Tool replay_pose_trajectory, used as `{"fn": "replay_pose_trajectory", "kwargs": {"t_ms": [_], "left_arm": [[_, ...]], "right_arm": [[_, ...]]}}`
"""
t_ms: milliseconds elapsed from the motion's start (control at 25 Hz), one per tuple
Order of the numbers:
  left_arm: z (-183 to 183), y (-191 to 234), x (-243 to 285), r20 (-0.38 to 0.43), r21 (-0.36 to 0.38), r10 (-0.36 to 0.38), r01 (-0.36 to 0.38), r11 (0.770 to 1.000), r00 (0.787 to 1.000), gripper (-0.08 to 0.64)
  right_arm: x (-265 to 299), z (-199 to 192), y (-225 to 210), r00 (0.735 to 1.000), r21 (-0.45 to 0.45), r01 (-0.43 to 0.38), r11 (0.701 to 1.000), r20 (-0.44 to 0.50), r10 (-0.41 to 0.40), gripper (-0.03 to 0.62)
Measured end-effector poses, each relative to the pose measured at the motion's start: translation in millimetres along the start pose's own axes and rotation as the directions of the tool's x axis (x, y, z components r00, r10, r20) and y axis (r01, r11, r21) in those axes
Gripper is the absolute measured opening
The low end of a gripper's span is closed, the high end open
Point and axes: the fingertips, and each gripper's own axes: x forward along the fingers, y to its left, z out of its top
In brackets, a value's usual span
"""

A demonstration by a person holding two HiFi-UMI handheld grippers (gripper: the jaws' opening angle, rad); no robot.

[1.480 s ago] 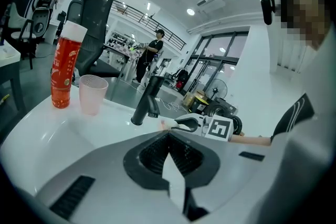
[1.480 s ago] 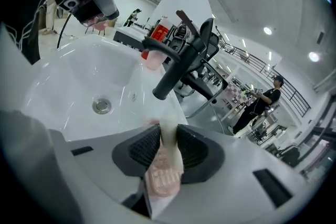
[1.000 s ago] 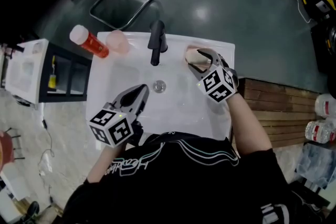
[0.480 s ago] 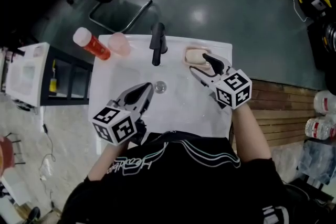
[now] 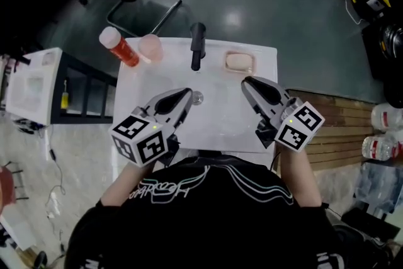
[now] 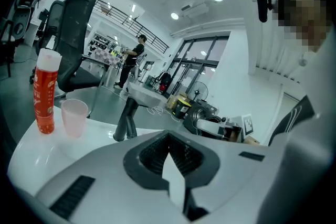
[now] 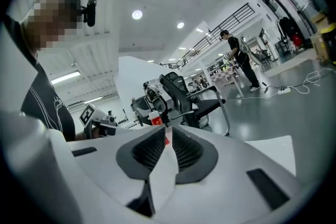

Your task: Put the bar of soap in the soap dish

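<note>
Saw bar of soap (image 5: 238, 62) settled in soap dish (image 5: 252, 67) beside faucet (image 5: 198, 47); held left tongs (image 5: 187, 96) clenched, right tongs (image 5: 246, 82) closing empty, for clean retreat.

No print or label here can be read.

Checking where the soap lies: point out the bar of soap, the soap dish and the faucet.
bar of soap (image 5: 238, 62), head view, its top face.
soap dish (image 5: 252, 66), head view, its right rim.
faucet (image 5: 198, 46), head view, its black spout.
</note>
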Motion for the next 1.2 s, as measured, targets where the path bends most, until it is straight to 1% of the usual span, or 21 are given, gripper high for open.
{"fn": "replay_pose_trajectory", "kwargs": {"t_ms": [160, 240, 360, 600, 880, 1080, 1200], "left_arm": [[6.3, -11.9, -10.3, 0.005, 0.026, -0.054, 0.054, 0.998, 0.999, 0.02], [6.5, -18.4, -17.5, 0.007, 0.042, -0.079, 0.079, 0.996, 0.997, 0.02], [6.8, -28.0, -29.0, 0.012, 0.072, -0.116, 0.115, 0.991, 0.993, 0.02], [3.6, -44.6, -48.6, 0.012, 0.126, -0.184, 0.181, 0.975, 0.983, 0.02], [-8.1, -56.5, -59.0, -0.017, 0.155, -0.226, 0.226, 0.962, 0.974, 0.02], [-24.5, -53.1, -60.9, -0.053, 0.149, -0.231, 0.237, 0.96, 0.971, 0.02], [-26.8, -51.6, -61.8, -0.058, 0.143, -0.227, 0.233, 0.962, 0.972, 0.02]], "right_arm": [[-4.3, -0.8, 23.9, 1.0, 0.068, 0.0, 0.998, 0.024, -0.002, 0.046], [-7.2, -3.4, 37.6, 0.999, 0.082, -0.002, 0.997, 0.044, -0.002, 0.041], [-11.9, -2.5, 59.2, 0.997, 0.064, -0.001, 0.998, 0.081, -0.005, 0.034], [-23.7, -3.3, 98.7, 0.99, -0.003, -0.002, 1.0, 0.141, 0.002, 0.026], [-28.0, -19.5, 127.8, 0.993, -0.086, 0.0, 0.996, 0.117, 0.01, 0.026], [-26.8, -33.3, 130.4, 0.994, -0.071, 0.007, 0.997, 0.108, 0.001, 0.025], [-27.7, -36.7, 128.5, 0.994, -0.059, 0.012, 0.998, 0.107, -0.006, 0.026]]}}
